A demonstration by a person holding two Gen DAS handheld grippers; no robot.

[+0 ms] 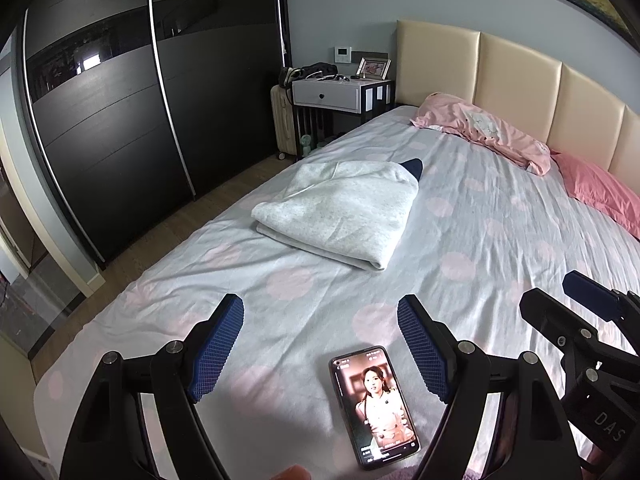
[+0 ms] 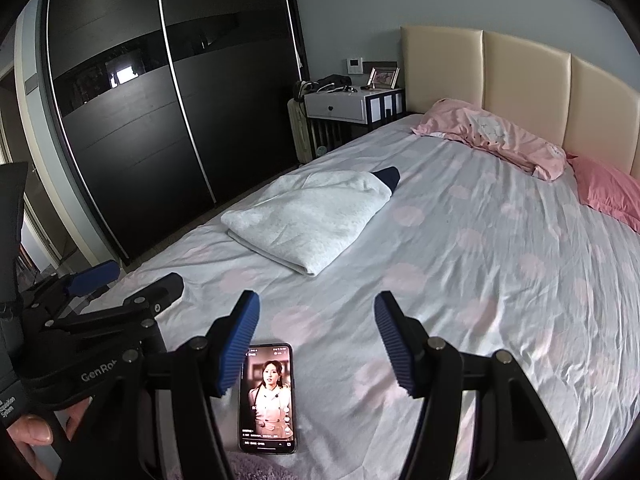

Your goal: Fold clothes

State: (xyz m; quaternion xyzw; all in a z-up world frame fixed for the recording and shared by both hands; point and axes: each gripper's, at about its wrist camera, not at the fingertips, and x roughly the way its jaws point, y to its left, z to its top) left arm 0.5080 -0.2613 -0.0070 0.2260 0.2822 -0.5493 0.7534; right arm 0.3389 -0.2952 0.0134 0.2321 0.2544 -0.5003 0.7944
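1. Readable lettering: "GenRob" – cut off – on the black body of the left gripper [image 2: 120, 280], and "DAS" on the right gripper [image 1: 576, 300].
2. Both grippers [image 1: 320, 344] [image 2: 316, 336] have ribbed blue rubber pads and stand wide apart with nothing held.
3. A folded white fleecy garment [image 1: 340, 216] with a navy corner poking out lies mid-bed on the wrinkled pale sheet with pink dots [image 1: 500, 240].
4. A black smartphone [image 2: 267, 396] with a lit screen lies flat on the sheet – just below the grippers.

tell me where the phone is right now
The phone lies face up, screen lit, on the bed near its foot edge, below both open grippers and well short of the folded garment.
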